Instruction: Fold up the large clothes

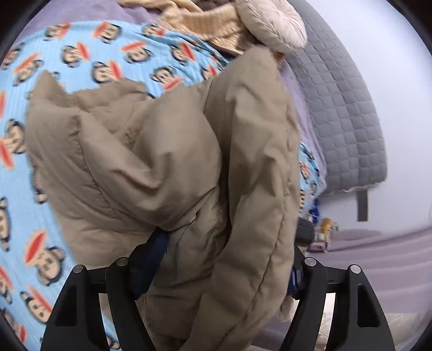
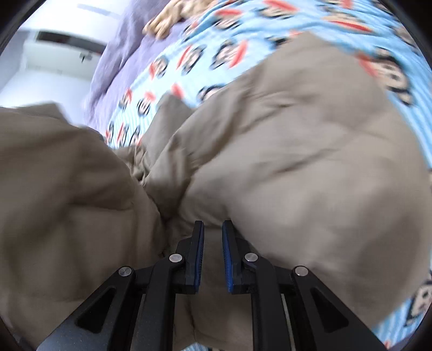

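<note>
Over a blue monkey-print bedspread (image 1: 81,59), a tan puffer jacket (image 1: 167,151) hangs bunched from the left gripper (image 1: 224,270), whose fingers stand wide apart with a thick wad of quilted fabric filling the space between them; whether they actually pinch that wad or merely cradle it cannot be told from the left wrist view, since the padding hides both fingertips. Seen from the right wrist, the right gripper (image 2: 212,256) sits low against the jacket, its blue-padded fingers (image 2: 200,253) narrowed to a slim gap with tan cloth showing in it, yet the blur leaves it unclear whether any of that cloth is caught. The jacket's bulk spreads away from the right gripper across the bedspread, a deep crease running up and to the left from the fingertips, while a second lobe swells on the left of that crease. Beyond the bedspread's far edge lie a beige knit garment (image 1: 205,24) and a pale puffy item (image 1: 272,24), with a grey quilted headboard (image 1: 343,116) to its right. Judged from this, the left gripper is the one carrying the load.
</note>
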The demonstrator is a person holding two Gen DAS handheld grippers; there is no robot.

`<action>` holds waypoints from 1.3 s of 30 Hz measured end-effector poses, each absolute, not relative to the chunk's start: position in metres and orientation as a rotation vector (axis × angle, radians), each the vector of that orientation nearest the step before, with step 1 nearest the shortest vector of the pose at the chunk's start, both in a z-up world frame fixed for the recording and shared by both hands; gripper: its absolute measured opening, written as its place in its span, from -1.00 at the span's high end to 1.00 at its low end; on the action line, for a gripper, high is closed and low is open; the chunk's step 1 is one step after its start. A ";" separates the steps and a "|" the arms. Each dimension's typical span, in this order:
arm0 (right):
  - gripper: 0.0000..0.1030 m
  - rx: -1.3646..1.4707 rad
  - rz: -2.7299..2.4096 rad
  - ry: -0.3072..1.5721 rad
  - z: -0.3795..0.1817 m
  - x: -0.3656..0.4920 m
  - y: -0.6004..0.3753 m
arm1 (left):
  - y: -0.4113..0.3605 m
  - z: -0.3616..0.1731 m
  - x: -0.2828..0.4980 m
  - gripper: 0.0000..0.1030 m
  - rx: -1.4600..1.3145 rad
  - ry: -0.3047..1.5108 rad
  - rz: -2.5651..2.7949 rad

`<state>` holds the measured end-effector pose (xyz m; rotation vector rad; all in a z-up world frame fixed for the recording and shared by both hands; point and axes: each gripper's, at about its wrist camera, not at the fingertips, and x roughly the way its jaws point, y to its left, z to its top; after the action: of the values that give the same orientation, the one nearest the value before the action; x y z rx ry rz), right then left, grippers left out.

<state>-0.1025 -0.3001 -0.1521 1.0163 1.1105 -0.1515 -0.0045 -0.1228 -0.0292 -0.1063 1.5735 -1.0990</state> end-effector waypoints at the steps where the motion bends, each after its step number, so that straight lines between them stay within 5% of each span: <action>1: 0.70 1.031 -0.176 1.100 -0.151 -0.116 -0.308 | -0.135 -0.035 -0.005 -0.45 -0.108 1.595 -1.137; 10: 0.65 1.126 -0.313 1.044 -0.140 -0.239 -0.341 | -0.225 -0.102 -0.017 -0.45 -0.015 1.653 -1.171; 11: 0.47 1.136 -0.307 1.028 -0.136 -0.247 -0.340 | -0.233 -0.105 -0.019 -0.45 0.010 1.639 -1.166; 14: -0.51 1.157 -0.254 0.951 -0.119 -0.272 -0.330 | -0.248 -0.123 -0.021 -0.45 0.085 1.595 -1.146; 15: -0.57 1.159 -0.221 0.926 -0.113 -0.277 -0.327 | -0.252 -0.124 -0.026 -0.45 0.116 1.580 -1.142; 23: -0.57 1.140 -0.065 0.981 -0.113 -0.239 -0.305 | -0.263 -0.101 -0.035 -0.45 0.243 1.412 -1.114; 25: -0.15 1.063 -0.146 1.046 -0.121 -0.224 -0.303 | -0.249 -0.080 -0.033 -0.45 0.269 1.300 -1.087; 26: 0.43 1.039 -0.155 1.049 -0.123 -0.218 -0.303 | -0.237 -0.070 -0.029 -0.45 0.270 1.243 -1.059; 27: 0.50 1.009 -0.172 1.059 -0.122 -0.214 -0.304 | -0.224 -0.061 -0.022 -0.45 0.264 1.196 -1.020; 34: 0.64 0.743 -0.249 1.048 -0.101 -0.210 -0.304 | -0.165 -0.081 0.042 -0.45 0.231 1.131 -0.706; 39: 0.65 0.679 -0.325 1.062 -0.099 -0.211 -0.313 | -0.209 -0.106 0.036 -0.45 0.290 1.109 -0.740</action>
<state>-0.2114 -0.3133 -0.0995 0.6791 1.0618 -0.3247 0.0355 -0.2088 -0.1058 0.2902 1.1090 -0.7397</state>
